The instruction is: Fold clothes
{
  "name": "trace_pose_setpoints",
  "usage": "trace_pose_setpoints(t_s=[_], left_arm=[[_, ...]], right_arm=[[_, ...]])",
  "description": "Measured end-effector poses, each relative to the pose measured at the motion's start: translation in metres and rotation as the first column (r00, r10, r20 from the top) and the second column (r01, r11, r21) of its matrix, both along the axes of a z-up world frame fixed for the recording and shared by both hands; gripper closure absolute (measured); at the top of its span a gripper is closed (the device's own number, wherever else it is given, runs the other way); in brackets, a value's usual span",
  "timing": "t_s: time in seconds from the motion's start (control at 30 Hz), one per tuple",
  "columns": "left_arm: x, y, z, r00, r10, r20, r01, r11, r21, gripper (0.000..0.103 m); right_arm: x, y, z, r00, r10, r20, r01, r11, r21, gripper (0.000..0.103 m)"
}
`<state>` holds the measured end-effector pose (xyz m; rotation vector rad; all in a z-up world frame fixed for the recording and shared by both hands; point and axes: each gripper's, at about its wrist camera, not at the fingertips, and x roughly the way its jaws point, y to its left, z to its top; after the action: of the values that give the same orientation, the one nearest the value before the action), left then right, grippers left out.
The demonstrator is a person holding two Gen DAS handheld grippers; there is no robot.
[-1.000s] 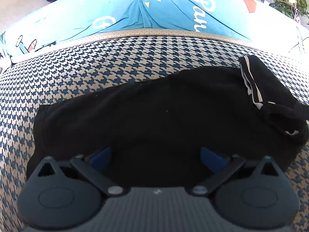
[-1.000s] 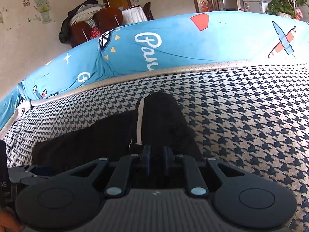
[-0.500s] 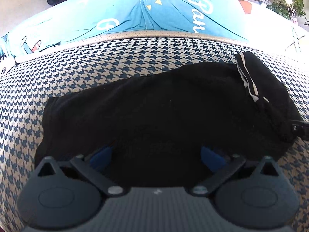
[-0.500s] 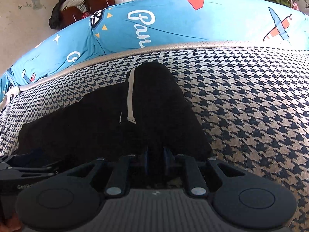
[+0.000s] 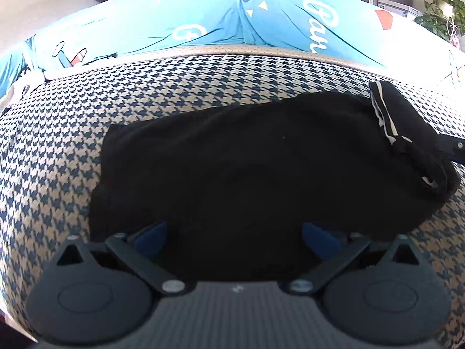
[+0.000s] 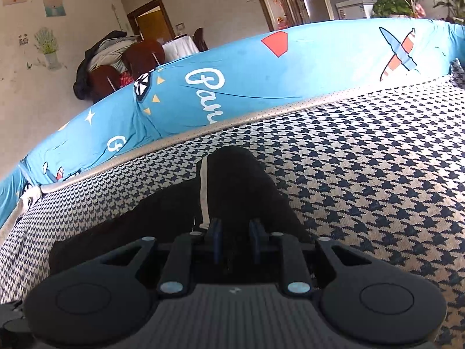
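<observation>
Black fabric, the garment (image 5: 247, 168), lies spread across the houndstooth cushion (image 5: 58, 151) of the sofa, in front of the blue printed backrest cover (image 6: 290, 81). Its right end, the part with the white stripe (image 6: 204, 192), is bunched and doubled up rather than flat.

My left gripper (image 5: 235, 234) hangs over the near edge of the garment with its jaws spread wide; nothing is between the blue pads (image 5: 151, 232).

My right gripper (image 6: 234, 232) has its jaws drawn narrow, with dark cloth of the striped end between them. I judge this a pinch on the fabric, though the contact itself is partly hidden by the gripper body.

Step in hand, as I judge it: a fold of the striped end, with the right side carrying the cloth. Whether this end is being laid over or drawn out straight, the pictures do not settle.

Requirement for the next move: hold the pinch firm, keep the carried edge level, and use the left gripper to steady the main panel.
</observation>
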<state>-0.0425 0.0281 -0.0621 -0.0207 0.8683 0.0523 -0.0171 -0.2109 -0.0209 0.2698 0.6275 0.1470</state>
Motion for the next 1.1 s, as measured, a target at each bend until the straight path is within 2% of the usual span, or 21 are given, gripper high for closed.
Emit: trace_pose_setpoints(t_s=[0.1,0.23,0.4,0.63,0.73,0.87,0.97,1.1], left_arm=[[-0.003,0.003,0.0,1.0,0.013,0.001,-0.013,1.0,0.007,0.0],[-0.008,0.008,0.001,0.999,0.032,0.004,-0.032,0.999,0.012,0.0],[-0.013,0.013,0.0,0.999,0.044,0.0,-0.044,0.999,0.008,0.0],[-0.017,0.014,-0.004,1.0,0.024,0.009,-0.024,1.0,0.015,0.0],[-0.019,0.014,-0.005,1.0,0.015,0.012,-0.015,1.0,0.017,0.0],[-0.021,0.013,-0.007,1.0,0.007,0.02,-0.008,1.0,0.023,0.0],[-0.021,0.013,-0.007,1.0,0.006,0.021,-0.007,1.0,0.024,0.0],[-0.02,0.013,-0.007,1.0,0.007,0.022,-0.008,1.0,0.029,0.0]], right_arm=[[0.005,0.006,-0.001,1.0,0.009,-0.003,-0.009,1.0,-0.012,0.082],[0.004,0.021,-0.003,0.996,0.085,-0.012,-0.085,0.996,-0.007,0.081],[0.01,0.037,-0.024,0.977,0.155,-0.145,-0.151,0.988,0.042,0.081],[0.0,0.047,-0.02,0.977,0.165,-0.134,-0.166,0.986,0.007,0.081],[-0.014,0.052,-0.014,0.981,0.175,-0.083,-0.178,0.984,-0.025,0.078],[-0.024,0.051,-0.004,0.988,0.156,-0.012,-0.157,0.986,-0.054,0.073],[-0.021,0.044,-0.002,0.995,0.096,0.01,-0.095,0.993,-0.067,0.073],[-0.011,0.031,-0.009,0.999,0.022,-0.04,-0.024,0.999,-0.033,0.072]])
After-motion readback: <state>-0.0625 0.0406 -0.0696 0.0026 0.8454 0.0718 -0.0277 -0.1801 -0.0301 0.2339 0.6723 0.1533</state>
